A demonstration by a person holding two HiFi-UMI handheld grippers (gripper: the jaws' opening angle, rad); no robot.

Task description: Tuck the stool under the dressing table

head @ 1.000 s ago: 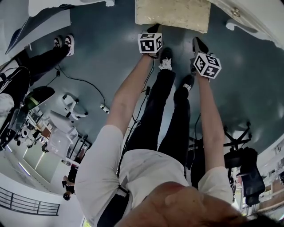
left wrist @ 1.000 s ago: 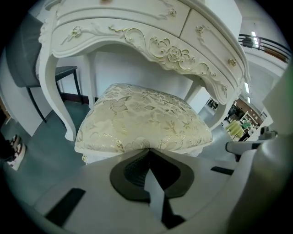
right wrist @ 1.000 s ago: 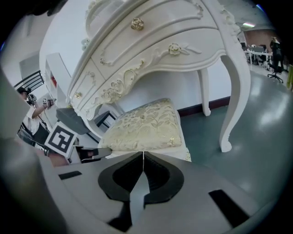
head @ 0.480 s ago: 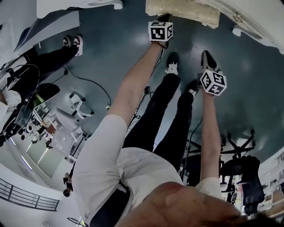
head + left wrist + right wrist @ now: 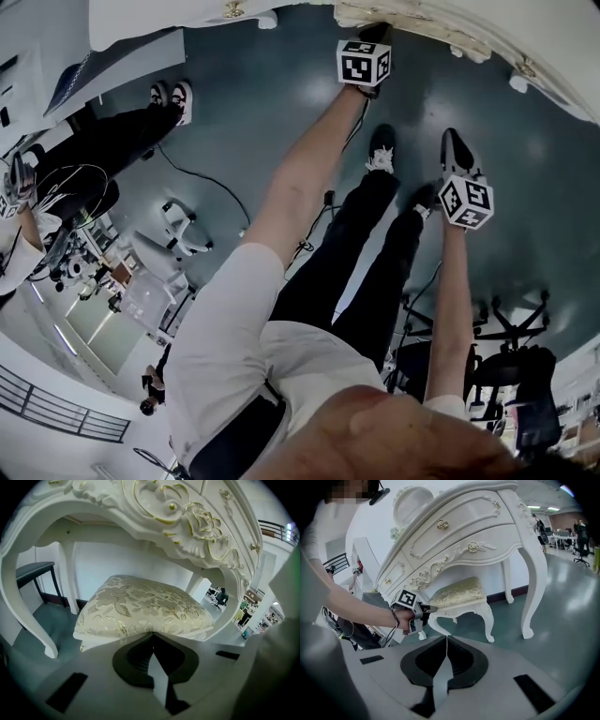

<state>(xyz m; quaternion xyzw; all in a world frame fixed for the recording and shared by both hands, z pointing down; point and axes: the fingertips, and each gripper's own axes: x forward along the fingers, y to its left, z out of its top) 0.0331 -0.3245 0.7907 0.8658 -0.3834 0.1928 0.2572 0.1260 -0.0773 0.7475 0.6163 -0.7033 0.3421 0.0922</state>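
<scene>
Stool [image 5: 140,606] just at tips of clenched left tongs [image 5: 151,634], right tongs [image 5: 446,637] clenched empty, well apart

Glossy teal floor [image 5: 569,599] — white stool [image 5: 461,592], dressing table legs [image 5: 536,581], loose black cable [image 5: 204,180]

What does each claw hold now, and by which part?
Nothing. The left claw is shut, its tip against the front seat edge of the stool; the right claw is shut and empty.
</scene>
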